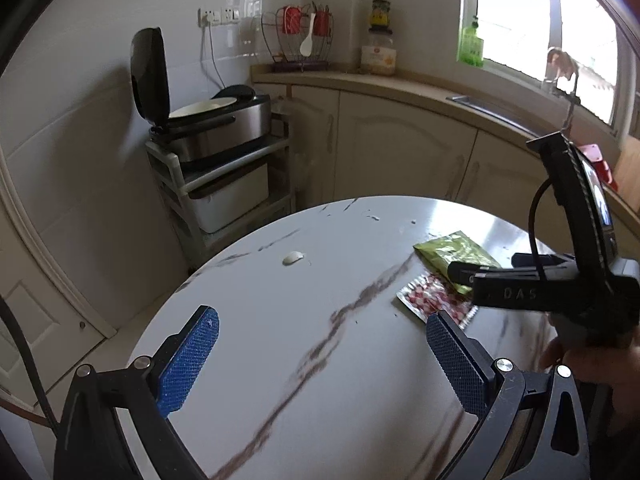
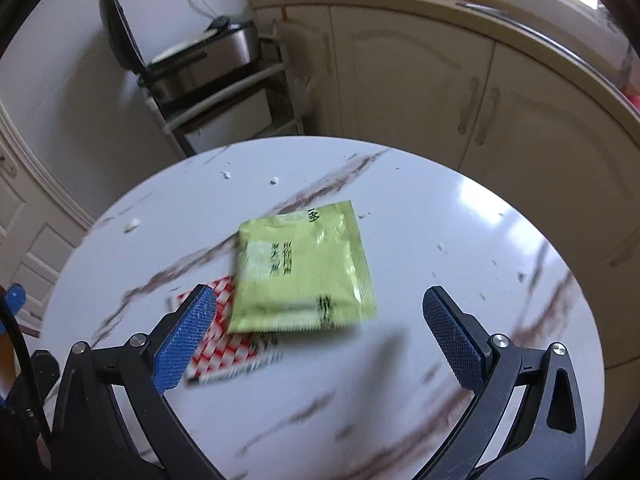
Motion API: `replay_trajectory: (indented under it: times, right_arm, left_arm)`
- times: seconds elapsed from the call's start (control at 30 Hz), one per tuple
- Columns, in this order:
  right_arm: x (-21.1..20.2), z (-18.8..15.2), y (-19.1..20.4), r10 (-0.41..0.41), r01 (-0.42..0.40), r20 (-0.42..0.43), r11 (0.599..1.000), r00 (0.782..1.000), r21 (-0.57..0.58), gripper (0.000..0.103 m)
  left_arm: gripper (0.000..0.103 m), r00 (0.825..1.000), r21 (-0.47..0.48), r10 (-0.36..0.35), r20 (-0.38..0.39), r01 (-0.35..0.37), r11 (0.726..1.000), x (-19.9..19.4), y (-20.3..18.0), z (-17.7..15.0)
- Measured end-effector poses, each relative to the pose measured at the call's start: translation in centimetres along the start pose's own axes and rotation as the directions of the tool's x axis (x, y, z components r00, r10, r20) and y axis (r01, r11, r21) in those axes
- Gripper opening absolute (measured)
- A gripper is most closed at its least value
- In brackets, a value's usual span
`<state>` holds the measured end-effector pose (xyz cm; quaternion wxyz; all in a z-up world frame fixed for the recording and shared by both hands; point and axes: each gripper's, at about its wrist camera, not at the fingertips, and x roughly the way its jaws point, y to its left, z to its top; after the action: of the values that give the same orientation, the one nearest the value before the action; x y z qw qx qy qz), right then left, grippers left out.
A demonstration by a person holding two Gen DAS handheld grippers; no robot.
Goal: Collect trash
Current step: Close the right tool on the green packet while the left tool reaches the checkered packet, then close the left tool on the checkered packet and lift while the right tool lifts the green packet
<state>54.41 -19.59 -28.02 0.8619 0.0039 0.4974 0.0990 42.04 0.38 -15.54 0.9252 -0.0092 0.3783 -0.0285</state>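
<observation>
At the centre of the right wrist view, a green packet (image 2: 306, 270) lies on the marble table (image 2: 460, 220), overlapping a red-checked wrapper (image 2: 224, 344). The right gripper (image 2: 316, 332) is held wide apart and empty (likewise the left gripper (image 1: 320, 354)); the approach seems under way, and lowering over the packet's edge is judged next.

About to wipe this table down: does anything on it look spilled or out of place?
Yes. A green packet lies overlapping a red-and-white wrapper on the marble table, and white crumbs are scattered over the top. Both grippers are open, holding nothing.
</observation>
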Motion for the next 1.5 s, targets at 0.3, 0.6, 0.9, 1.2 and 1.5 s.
replay_trajectory:
  times: [0.3,0.6,0.9,1.2,1.5]
  right_arm:
    - [2.4,1.4,0.8,-0.071,0.07,-0.009,0.996,0.997,-0.047,0.103]
    - [1.1,1.3,0.0,-0.07,0.072,0.022,0.993,0.997,-0.091,0.037]
    - [-0.8,-0.5,-4.1,0.014,-0.014,0.017,1.0,1.0,-0.018,0.006]
    - [-2.5,-2.7,-5.8,0.055,-0.055,0.032,0.998,0.998,0.022,0.006]
    - [-4.0,-4.0,-5.7,0.079,-0.08,0.05,0.996,0.996,0.034,0.006]
  left_arm:
    - [0.102,0.999,0.015,0.027,-0.044,-0.027,1.0,7.3,-2.0,3.2]
    - [0.102,0.998,0.058,-0.02,-0.065,0.024,0.998,9.7,-4.3,3.6]
    - [0.102,0.99,0.181,-0.057,-0.13,0.08,0.98,13.2,-8.1,3.9]
    - [0.089,0.978,0.169,-0.091,-0.188,0.123,0.978,17.7,-9.8,5.7]
    - [0.026,0.969,0.135,-0.185,-0.163,0.208,0.969,16.9,-8.3,5.0]
